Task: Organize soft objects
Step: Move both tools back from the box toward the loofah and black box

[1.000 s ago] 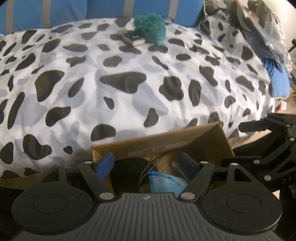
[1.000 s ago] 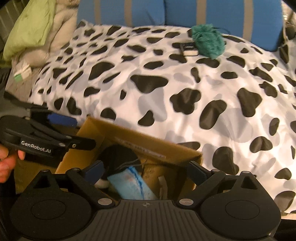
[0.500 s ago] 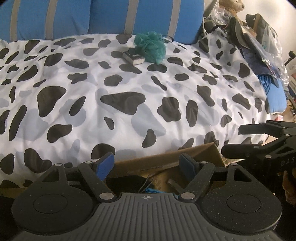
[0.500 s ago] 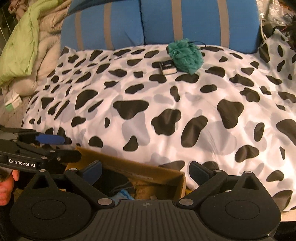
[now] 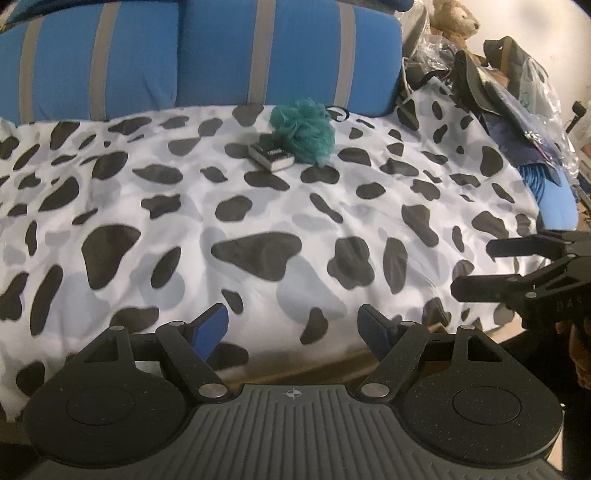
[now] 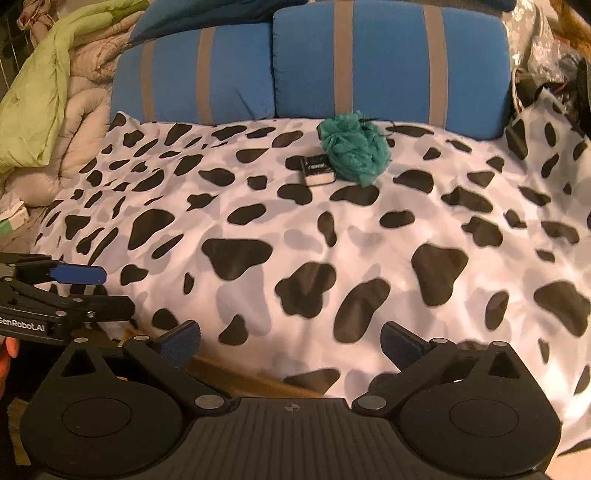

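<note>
A teal mesh pouf (image 5: 303, 131) (image 6: 354, 147) lies at the far side of the cow-spotted blanket (image 5: 258, 206) (image 6: 332, 229). It touches a small black-and-white box (image 5: 271, 153) (image 6: 317, 170). My left gripper (image 5: 291, 321) is open and empty over the blanket's near edge, and it shows at the left of the right wrist view (image 6: 110, 291). My right gripper (image 6: 290, 334) is also open with nothing between its fingers, and it shows at the right of the left wrist view (image 5: 480, 267). Only the rim of a cardboard box (image 5: 332, 360) (image 6: 236, 376) shows just below both grippers.
Blue cushions with grey stripes (image 5: 221, 55) (image 6: 369, 59) back the bed. A green and beige quilt (image 6: 48, 92) is heaped at the left. Bags, plastic wrap and a plush bear (image 5: 454, 18) crowd the right side (image 5: 517, 103).
Both grippers have lifted and tilted up from the cardboard box. Its contents have slid out of view and more of the blanket and the cushions shows. Both stay open.
</note>
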Tool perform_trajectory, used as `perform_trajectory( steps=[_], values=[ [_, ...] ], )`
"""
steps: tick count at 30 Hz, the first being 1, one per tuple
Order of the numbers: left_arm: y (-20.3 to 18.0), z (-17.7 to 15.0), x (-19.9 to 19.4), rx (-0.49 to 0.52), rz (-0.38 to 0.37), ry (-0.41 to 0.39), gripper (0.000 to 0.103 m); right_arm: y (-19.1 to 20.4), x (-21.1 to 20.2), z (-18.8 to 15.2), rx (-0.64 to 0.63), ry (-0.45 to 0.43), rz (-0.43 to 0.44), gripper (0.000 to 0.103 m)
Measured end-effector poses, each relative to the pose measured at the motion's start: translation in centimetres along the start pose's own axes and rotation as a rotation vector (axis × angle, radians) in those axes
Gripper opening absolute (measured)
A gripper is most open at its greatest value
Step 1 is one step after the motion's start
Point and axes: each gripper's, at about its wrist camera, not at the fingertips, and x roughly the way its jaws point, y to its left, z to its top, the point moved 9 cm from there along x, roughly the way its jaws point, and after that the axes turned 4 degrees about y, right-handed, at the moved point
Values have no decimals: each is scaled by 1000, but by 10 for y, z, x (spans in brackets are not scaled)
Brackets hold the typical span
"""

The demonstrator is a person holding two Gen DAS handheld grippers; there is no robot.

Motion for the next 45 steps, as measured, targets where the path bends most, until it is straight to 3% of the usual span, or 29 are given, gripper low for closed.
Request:
perform_trajectory(
  steps=[14, 21, 45],
  values=[
    [13, 35, 19, 43, 29, -32, 77, -27, 17, 41, -3, -79, -38, 103],
    [19, 51, 31, 48, 23, -54, 77, -43, 34, 61, 21, -78, -59, 103],
    [29, 114, 82, 46, -1, -62, 77, -59, 98, 139, -59, -129, -40, 103]
  ],
)
